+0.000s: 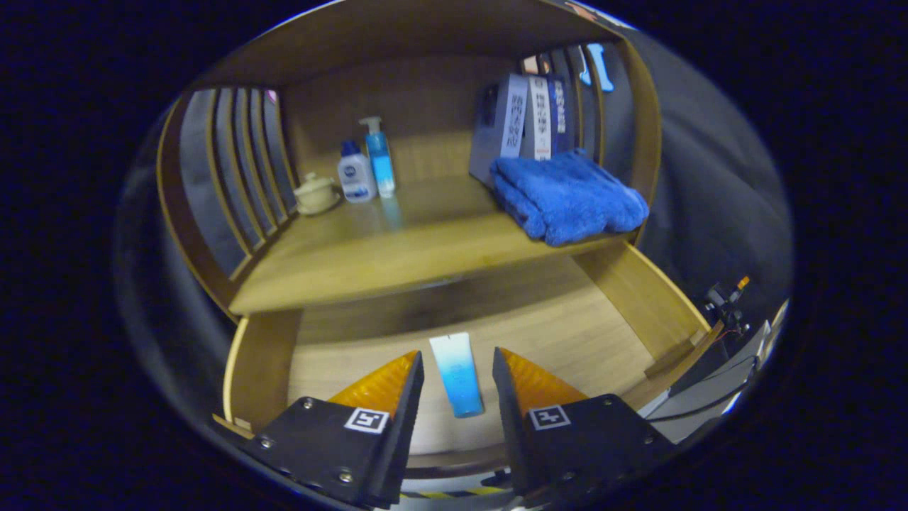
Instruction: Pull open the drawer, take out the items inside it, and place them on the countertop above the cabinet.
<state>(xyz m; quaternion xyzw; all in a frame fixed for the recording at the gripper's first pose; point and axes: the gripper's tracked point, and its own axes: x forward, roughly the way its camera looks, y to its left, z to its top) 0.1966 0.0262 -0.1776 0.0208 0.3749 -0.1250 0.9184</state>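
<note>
The wooden drawer is pulled open below the countertop. A white-to-blue tube lies flat on the drawer's floor, its length running away from me. My gripper hovers over the drawer, open, with one finger on each side of the tube and a gap between each finger and the tube. Neither finger presses on it.
On the countertop stand a small white-and-blue bottle, a taller blue pump bottle and a cream lidded pot at the back left. A folded blue towel and upright books sit at the right. Slatted side walls enclose the shelf.
</note>
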